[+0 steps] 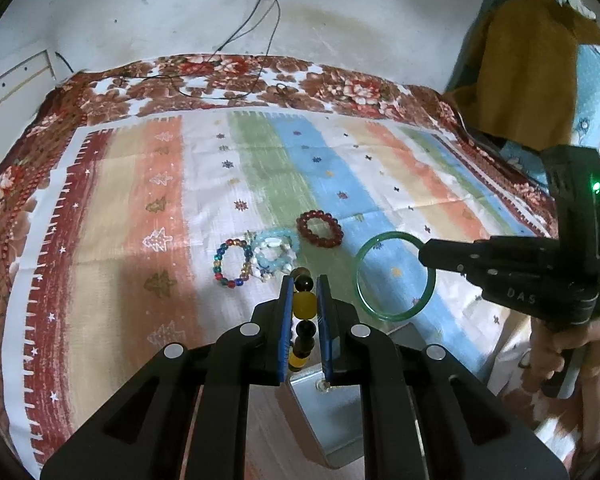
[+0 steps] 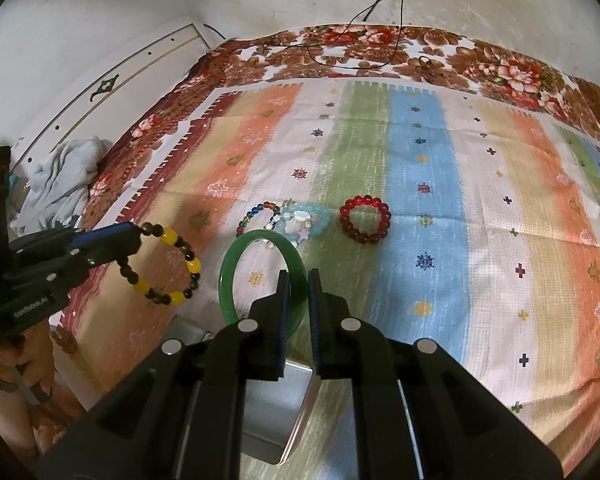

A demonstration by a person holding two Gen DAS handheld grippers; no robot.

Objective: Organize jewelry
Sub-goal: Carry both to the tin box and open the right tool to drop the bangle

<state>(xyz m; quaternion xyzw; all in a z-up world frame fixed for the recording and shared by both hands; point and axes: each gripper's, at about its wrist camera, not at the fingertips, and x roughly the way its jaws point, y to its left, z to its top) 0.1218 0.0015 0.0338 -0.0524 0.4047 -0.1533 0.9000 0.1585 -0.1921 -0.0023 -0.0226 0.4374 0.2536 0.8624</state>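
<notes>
My left gripper is shut on a yellow-and-brown bead bracelet, held above the cloth; it also shows in the right wrist view. My right gripper is shut on a green jade bangle, which hangs in the air and also shows in the left wrist view. On the striped cloth lie a multicolour bead bracelet, a light-blue and white bead bracelet and a dark red bead bracelet. A silver metal box sits open below both grippers.
The striped cloth lies on a floral bedspread against a white wall. Black cables hang from a wall socket onto the bed. A crumpled pale cloth lies at the left. A yellow garment hangs at the right.
</notes>
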